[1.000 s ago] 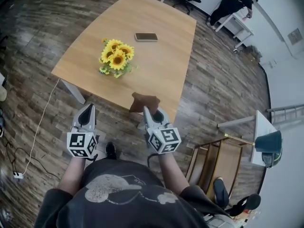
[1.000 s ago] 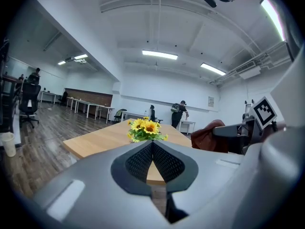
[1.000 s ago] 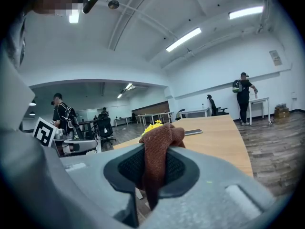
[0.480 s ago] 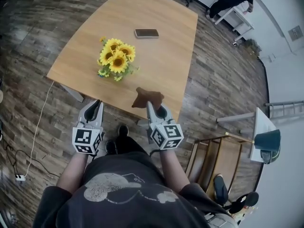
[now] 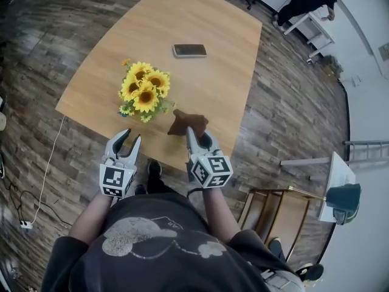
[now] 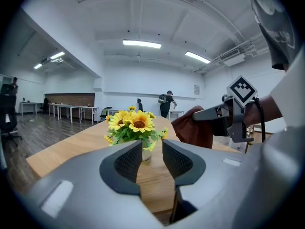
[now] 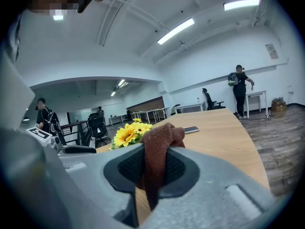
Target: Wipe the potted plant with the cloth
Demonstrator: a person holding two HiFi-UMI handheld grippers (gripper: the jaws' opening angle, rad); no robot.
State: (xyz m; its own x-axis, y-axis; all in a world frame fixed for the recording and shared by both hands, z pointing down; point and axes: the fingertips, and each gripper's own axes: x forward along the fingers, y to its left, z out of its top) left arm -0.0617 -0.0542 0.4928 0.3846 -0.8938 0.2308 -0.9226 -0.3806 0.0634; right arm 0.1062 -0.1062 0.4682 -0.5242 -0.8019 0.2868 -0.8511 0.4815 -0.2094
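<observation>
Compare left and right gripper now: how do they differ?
The left gripper is empty, its fingers opening with nothing between them; the right gripper is shut on the brown cloth. The left gripper sits at the near edge of the table; the right gripper reaches over it, cloth beside the potted plant. Both point toward the plant and carry a marker cube.

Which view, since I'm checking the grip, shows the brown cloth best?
The right gripper view: the brown cloth sits centre frame, pinched between the right gripper's pads. The head view shows it small from above; the left gripper view shows it side-on, bunched at that gripper's tip.
</observation>
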